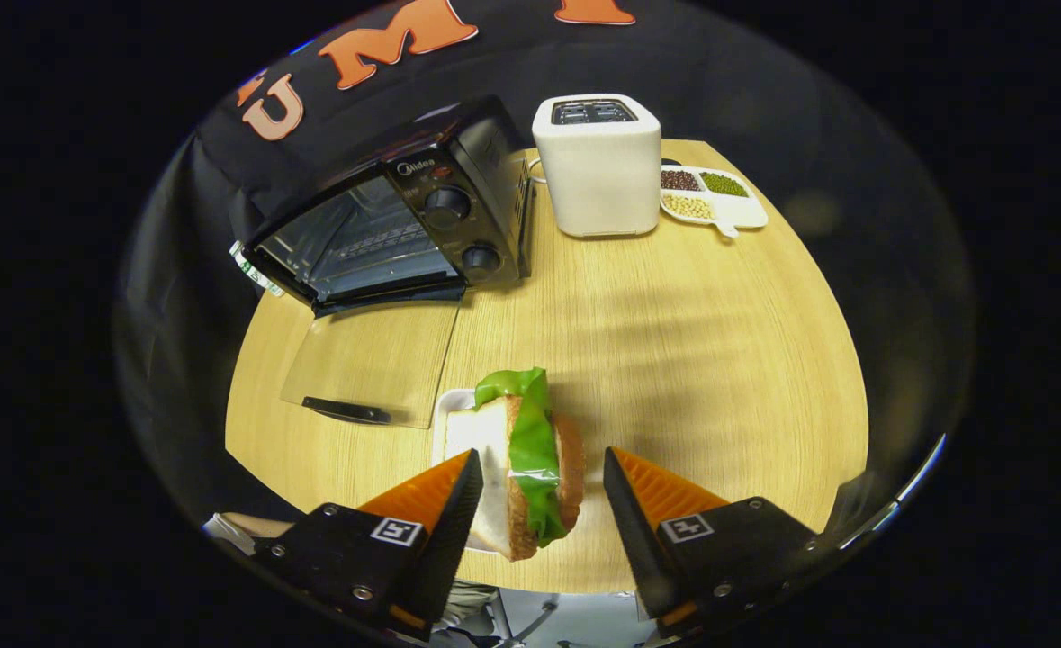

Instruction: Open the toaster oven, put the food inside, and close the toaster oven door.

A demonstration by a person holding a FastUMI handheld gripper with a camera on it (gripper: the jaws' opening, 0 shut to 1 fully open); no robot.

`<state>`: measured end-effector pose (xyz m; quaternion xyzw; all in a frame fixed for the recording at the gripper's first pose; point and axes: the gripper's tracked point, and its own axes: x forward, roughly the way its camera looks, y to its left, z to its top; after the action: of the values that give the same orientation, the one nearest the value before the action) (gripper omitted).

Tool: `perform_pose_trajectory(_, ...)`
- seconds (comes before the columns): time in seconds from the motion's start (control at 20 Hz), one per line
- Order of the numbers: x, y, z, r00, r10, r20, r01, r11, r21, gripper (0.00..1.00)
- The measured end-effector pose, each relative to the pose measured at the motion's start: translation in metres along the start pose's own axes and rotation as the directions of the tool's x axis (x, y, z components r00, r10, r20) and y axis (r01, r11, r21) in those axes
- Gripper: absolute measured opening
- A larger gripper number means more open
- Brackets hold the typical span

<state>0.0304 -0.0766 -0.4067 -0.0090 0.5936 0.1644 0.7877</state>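
The black toaster oven (458,193) stands at the table's far left, its glass door (377,355) folded down flat onto the wood, handle (346,411) nearest me. A sandwich (530,450) of bread, green lettuce and a brown patty stands on edge on a small white plate (445,416), just this side of the open door. My gripper (539,457) is open, one finger on each side of the sandwich. The left fingertip (463,481) overlaps the bread side, and a narrow gap shows between the right fingertip (620,477) and the patty side.
A white pop-up toaster (597,166) stands right of the oven at the back of the wooden table (701,360). Beside it lies a white divided dish (735,211) with beans. The table's rounded front edge runs just under my fingers.
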Motion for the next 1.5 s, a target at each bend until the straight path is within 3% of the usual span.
perform_pose_trajectory(0.35,-0.003,0.01,0.002,0.999,0.052,-0.003,-0.052,0.999,-0.003,0.5)
perform_pose_trajectory(0.5,-0.009,0.014,0.008,0.998,0.019,0.053,-0.018,0.999,-0.027,0.28)
perform_pose_trajectory(0.75,-0.035,0.026,0.009,0.993,-0.059,0.105,0.073,0.988,-0.138,0.17)
perform_pose_trajectory(0.95,-0.065,0.031,0.038,0.965,-0.079,0.25,0.096,0.994,-0.055,0.17)
perform_pose_trajectory(1.1,-0.092,0.041,0.06,0.923,-0.052,0.382,0.041,0.998,0.038,0.17)
perform_pose_trajectory(1.25,-0.103,0.063,0.074,0.876,0.019,0.482,-0.085,0.99,0.116,0.17)
perform_pose_trajectory(1.35,-0.103,0.078,0.083,0.838,0.071,0.541,-0.186,0.969,0.161,0.17)
perform_pose_trajectory(1.5,-0.086,0.098,0.089,0.792,0.136,0.595,-0.343,0.905,0.25,0.17)
